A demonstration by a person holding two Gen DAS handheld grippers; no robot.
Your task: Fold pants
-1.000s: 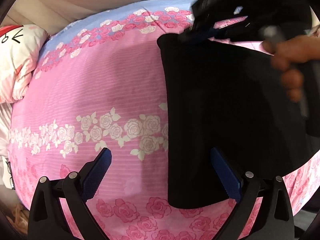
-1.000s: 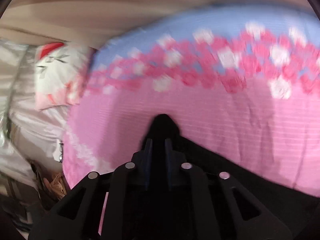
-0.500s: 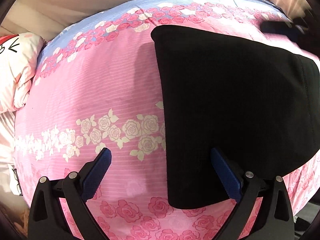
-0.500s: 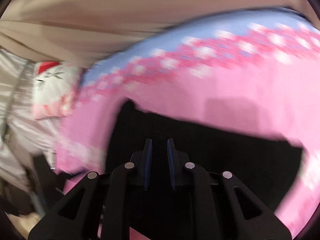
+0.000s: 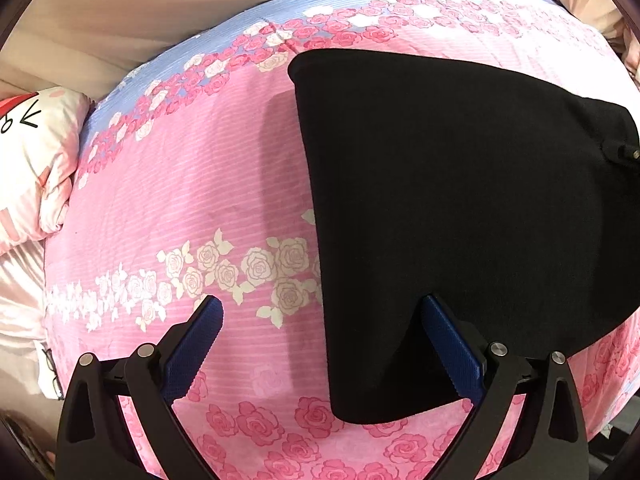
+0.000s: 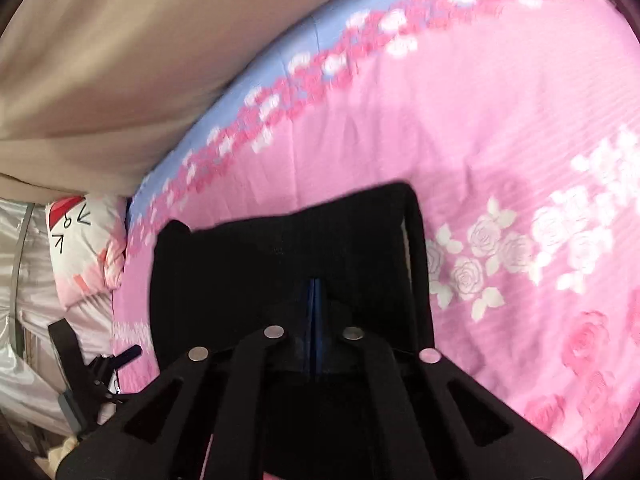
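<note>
— Where are the pants (image 5: 460, 200) from your jaws?

— Just in front of my left gripper (image 5: 320, 344). Its jaws stand wide open and hold nothing; the near left corner of the pants lies between them, flat on the bed (image 5: 180, 184). The long side runs away from me, toward the blue border.

— And the right gripper (image 6: 316, 304)?

— Its jaws are pressed together, and the black cloth is around them. I judge they pinch an edge, but that view is blurred.

— Which is nearer the corner?

— The left.

Black pants (image 5: 460, 208) folded into flat block (plain dark knit), smooth, lying on pink rose-print bed; one edge lifted, pinched in right claw (image 6: 316, 300).
</note>
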